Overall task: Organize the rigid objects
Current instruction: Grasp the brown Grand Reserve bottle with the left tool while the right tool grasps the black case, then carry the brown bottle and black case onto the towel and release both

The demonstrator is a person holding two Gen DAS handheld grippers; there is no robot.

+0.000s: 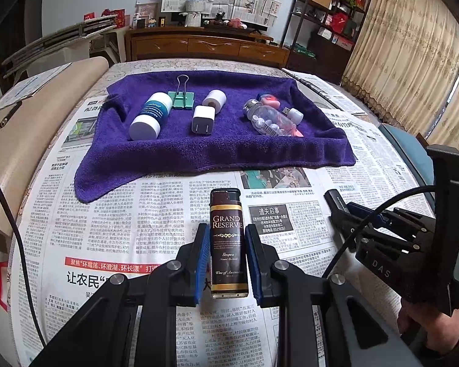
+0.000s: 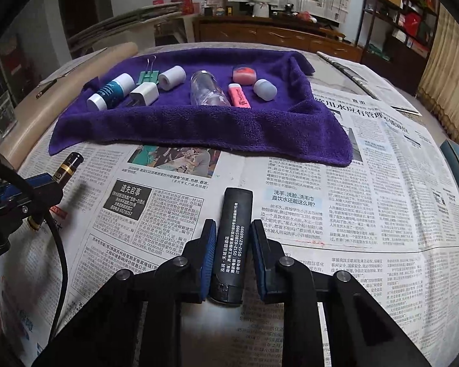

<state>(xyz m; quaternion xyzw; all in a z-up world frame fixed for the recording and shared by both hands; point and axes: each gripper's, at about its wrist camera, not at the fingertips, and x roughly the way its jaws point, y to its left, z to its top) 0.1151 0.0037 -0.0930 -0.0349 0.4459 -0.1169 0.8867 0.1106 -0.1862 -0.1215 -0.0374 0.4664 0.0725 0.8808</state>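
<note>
My left gripper (image 1: pixel 226 244) is shut on a brown "Grand Reserve" lighter (image 1: pixel 228 241), held over the newspaper in front of the purple towel (image 1: pixel 199 153). My right gripper (image 2: pixel 232 250) is shut on a black lighter (image 2: pixel 232 241) with white print, also just short of the towel (image 2: pixel 199 128). Each gripper shows in the other's view: the right one with its black lighter (image 1: pixel 336 198), the left one with its brown lighter (image 2: pixel 67 168). On the towel lie a blue-white bottle (image 1: pixel 151 116), a green binder clip (image 1: pixel 182 96), a white charger (image 1: pixel 202 119), a white roll (image 1: pixel 214 100), a clear bottle (image 1: pixel 269 120) and a pink highlighter (image 2: pixel 238 94).
Newspaper (image 1: pixel 107 229) covers the table. A pink round container (image 2: pixel 244 75) and a grey-white cap (image 2: pixel 264 89) lie at the towel's right end. A beige chair back (image 1: pixel 30 128) stands at the left. A wooden sideboard (image 1: pixel 205 44) and a shelf (image 1: pixel 330 15) stand behind.
</note>
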